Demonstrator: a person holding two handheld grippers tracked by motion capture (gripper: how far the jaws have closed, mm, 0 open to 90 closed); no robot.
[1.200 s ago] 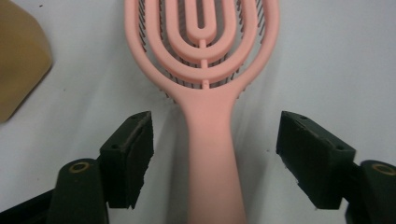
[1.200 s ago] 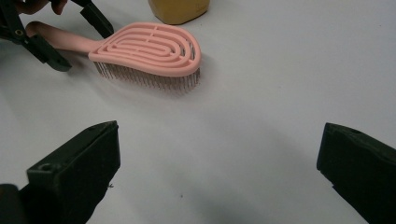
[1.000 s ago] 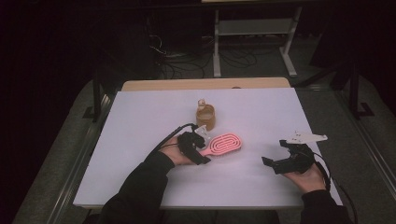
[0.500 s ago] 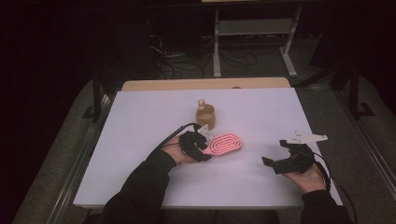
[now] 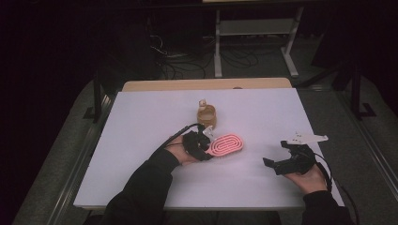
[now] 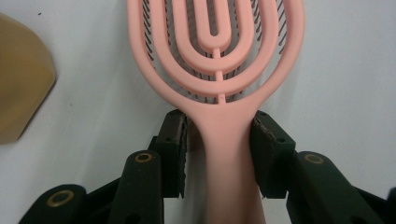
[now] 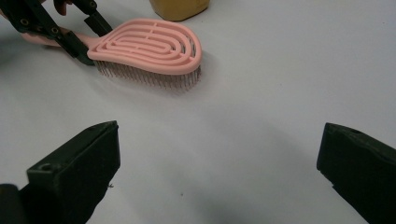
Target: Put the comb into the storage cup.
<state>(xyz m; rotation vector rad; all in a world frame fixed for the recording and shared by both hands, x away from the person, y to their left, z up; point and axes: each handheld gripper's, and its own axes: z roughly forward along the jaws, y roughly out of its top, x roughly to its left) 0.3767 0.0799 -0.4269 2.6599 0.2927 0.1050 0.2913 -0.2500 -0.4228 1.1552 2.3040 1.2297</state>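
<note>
A pink vented hairbrush lies bristles down in the middle of the white table. My left gripper reaches in from its handle end. In the left gripper view the handle runs between the jaws of the left gripper, which have just been closing. The right pad meets the handle and a thin gap shows at the left pad. My right gripper rests open at the right of the table, with nothing between its widely spread jaws. From there I see the brush and the left gripper farther off.
A tan cup-like container stands just behind the brush, close to the left gripper, and appears at the left edge of the left gripper view. A wooden board borders the table's far edge. Dark floor, cables and a stand lie beyond.
The left gripper's jaws have drawn in around the brush handle. The brush, the container and the right gripper have kept their places.
</note>
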